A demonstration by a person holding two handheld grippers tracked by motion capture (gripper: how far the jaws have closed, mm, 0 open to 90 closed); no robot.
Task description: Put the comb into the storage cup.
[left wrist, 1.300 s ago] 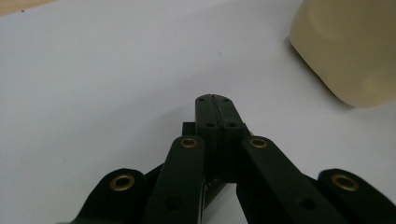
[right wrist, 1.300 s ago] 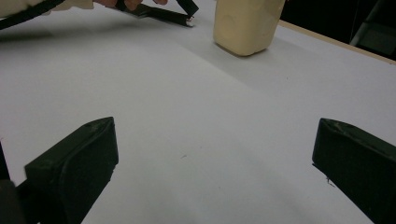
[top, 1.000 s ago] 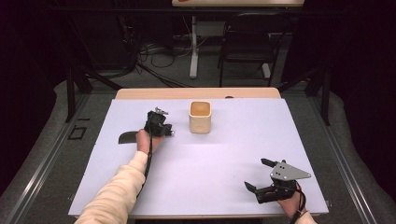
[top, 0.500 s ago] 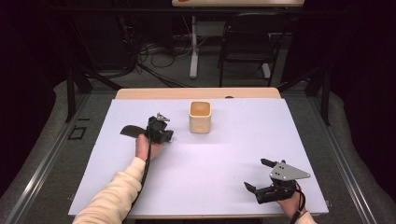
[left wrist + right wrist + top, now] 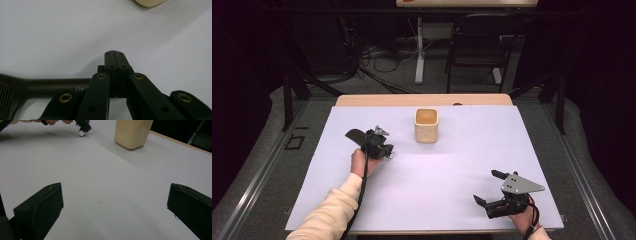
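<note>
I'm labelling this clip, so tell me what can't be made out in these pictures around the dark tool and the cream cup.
- Dark tool in the left gripper view: its head is cut off by the left edge, and the printed lettering runs under the gripper's arm.
- Cream cup: its inside floor is too small to read from the high view; the right gripper view cuts off its top.
- Small silvery part in the right gripper view: too blurred to identify.

1 cream cup [image 5: 426, 125], 1 dark handled tool [image 5: 50, 86], 2 claws [image 5: 382, 145]
</note>
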